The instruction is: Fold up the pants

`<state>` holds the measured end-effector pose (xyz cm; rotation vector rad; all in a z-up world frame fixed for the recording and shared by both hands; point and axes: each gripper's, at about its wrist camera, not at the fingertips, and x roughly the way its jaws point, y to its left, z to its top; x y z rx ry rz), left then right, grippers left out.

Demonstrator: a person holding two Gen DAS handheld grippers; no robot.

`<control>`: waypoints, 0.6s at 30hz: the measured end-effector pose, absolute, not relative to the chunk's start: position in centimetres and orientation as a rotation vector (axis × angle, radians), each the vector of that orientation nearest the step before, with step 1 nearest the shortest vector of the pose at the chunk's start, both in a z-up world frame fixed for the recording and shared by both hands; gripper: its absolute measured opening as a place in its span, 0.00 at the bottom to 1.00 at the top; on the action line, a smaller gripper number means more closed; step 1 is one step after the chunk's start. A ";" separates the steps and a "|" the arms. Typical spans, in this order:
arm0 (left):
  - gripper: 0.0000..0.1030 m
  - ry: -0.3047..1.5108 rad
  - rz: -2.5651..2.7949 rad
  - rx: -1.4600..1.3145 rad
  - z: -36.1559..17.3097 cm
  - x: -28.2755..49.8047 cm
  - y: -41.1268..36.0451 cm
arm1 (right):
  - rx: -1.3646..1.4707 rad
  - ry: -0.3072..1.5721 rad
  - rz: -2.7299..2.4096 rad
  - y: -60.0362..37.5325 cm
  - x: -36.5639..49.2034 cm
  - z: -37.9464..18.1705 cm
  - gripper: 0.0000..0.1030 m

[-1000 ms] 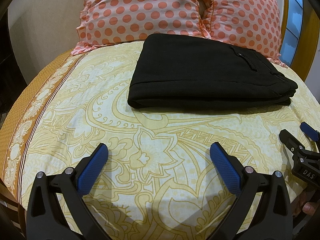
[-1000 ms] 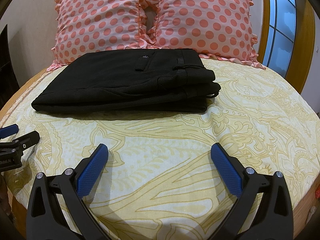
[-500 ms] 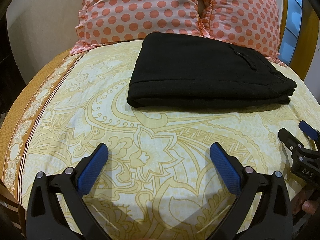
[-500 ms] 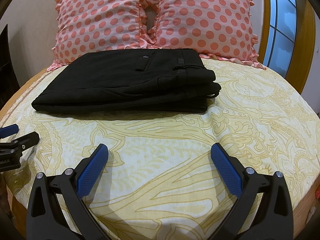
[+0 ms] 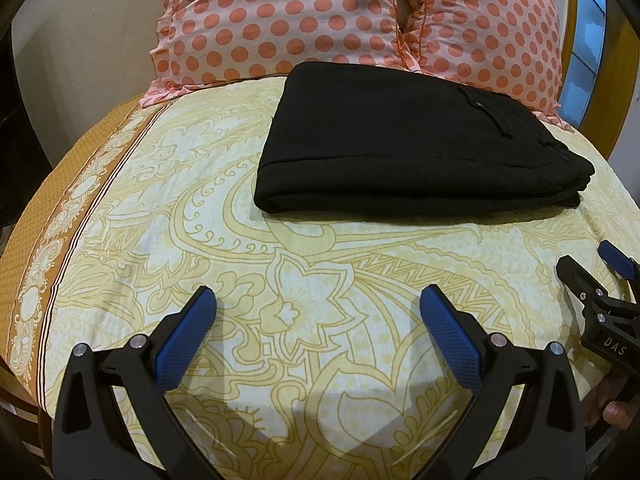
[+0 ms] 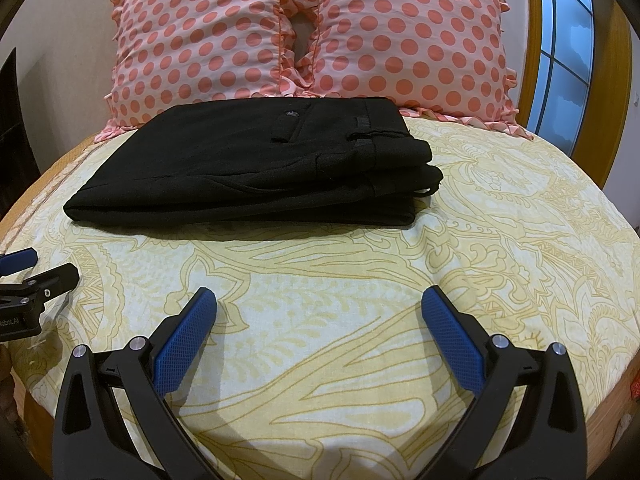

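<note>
Black pants (image 5: 412,148) lie folded in a flat stack on the bed, near the pillows; they also show in the right wrist view (image 6: 256,168), waistband to the right. My left gripper (image 5: 318,300) is open and empty, hovering over the bedspread well short of the pants. My right gripper (image 6: 318,300) is open and empty too, likewise short of the pants. The right gripper's fingers (image 5: 580,276) show at the right edge of the left wrist view, and the left gripper's fingers (image 6: 44,276) at the left edge of the right wrist view.
The bed has a yellow patterned bedspread (image 5: 312,264) with an orange border (image 5: 36,240) on the left. Two pink polka-dot pillows (image 6: 312,36) stand behind the pants. A wooden window frame (image 6: 608,80) is at the right.
Both views have barely shifted; the pants appear very slightly higher in the left wrist view. Both grippers stay open and empty.
</note>
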<state>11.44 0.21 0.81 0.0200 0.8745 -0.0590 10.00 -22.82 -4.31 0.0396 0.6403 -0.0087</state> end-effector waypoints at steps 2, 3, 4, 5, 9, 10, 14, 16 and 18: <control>0.98 0.874 -0.059 0.020 0.8 11.4 0.3 | 0.040 0.640 -0.008 -22.8 10.0 -4.3 0.99; 0.98 0.874 -0.058 0.020 0.8 11.4 0.3 | 0.040 0.640 -0.009 -22.8 10.0 -4.3 0.99; 0.98 0.874 -0.060 0.020 0.8 11.4 0.3 | 0.040 0.640 -0.009 -22.8 10.0 -4.3 0.99; 0.98 0.874 -0.059 0.020 0.8 11.4 0.3 | 0.040 0.640 -0.009 -22.8 10.0 -4.3 0.99; 0.98 0.870 -0.061 0.021 0.8 11.4 0.3 | 0.040 0.640 -0.010 -22.8 10.0 -4.3 0.99; 0.98 0.870 -0.061 0.021 0.8 11.4 0.4 | 0.040 0.640 -0.009 -22.8 10.0 -4.3 0.99; 0.98 0.869 -0.061 0.021 0.8 11.4 0.3 | 0.040 0.640 -0.010 -22.7 10.0 -4.3 0.99; 0.98 0.868 -0.061 0.021 0.8 11.4 0.4 | 0.040 0.640 -0.010 -22.7 10.0 -4.3 0.99; 0.98 0.868 -0.061 0.021 0.8 11.4 0.4 | 0.040 0.640 -0.010 -22.7 10.0 -4.3 0.99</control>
